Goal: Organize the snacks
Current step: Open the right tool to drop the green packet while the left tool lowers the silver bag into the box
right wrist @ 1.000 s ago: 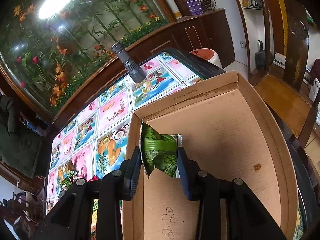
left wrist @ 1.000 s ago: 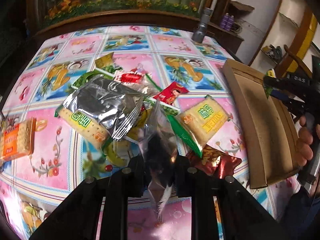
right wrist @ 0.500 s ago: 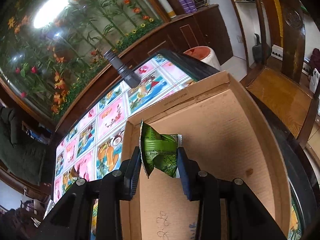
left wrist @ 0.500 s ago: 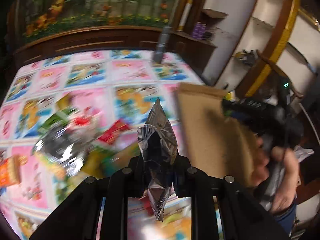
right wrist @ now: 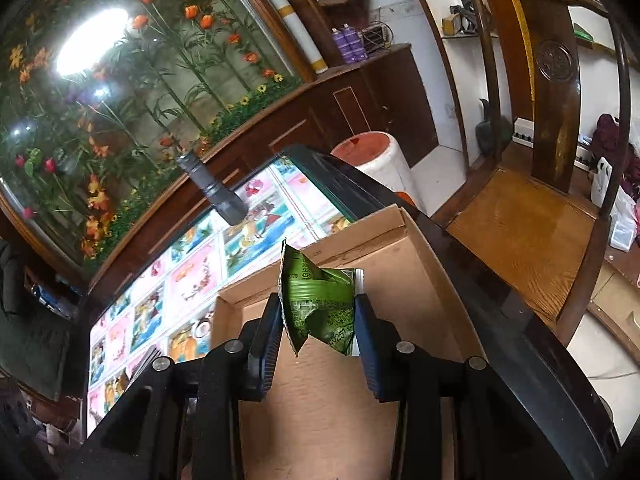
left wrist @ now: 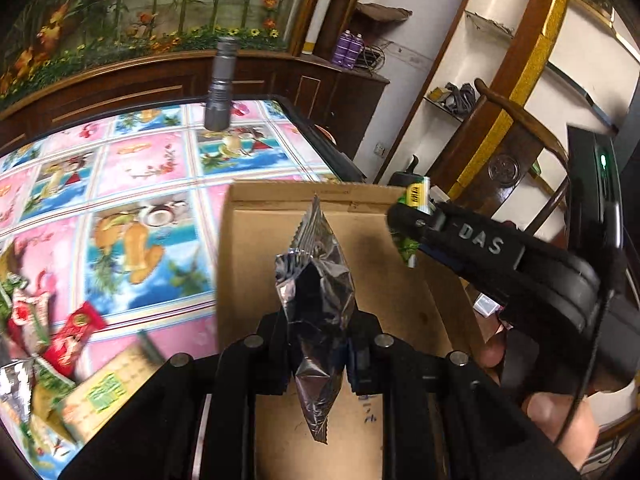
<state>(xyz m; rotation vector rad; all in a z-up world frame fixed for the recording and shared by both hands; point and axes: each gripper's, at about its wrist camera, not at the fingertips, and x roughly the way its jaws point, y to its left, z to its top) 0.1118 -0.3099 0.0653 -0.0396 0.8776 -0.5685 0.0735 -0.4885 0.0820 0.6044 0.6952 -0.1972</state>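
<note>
So both grippers are loaded: my left gripper (left wrist: 318, 332) is clamped on a crinkled silver foil packet (left wrist: 316, 292), my right gripper (right wrist: 318, 326) pinches a green snack pouch (right wrist: 320, 304), both over the empty brown cardboard box (left wrist: 400, 288). Nothing's dropped yet, and a pile of snacks (left wrist: 52, 360) waits on the desk's left.

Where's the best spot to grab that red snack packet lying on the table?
Judging by its pose, take the red snack packet across its narrow width near the middle, coming from above. It lies flat on the tablecloth, with other packets crowding its left side.
</note>
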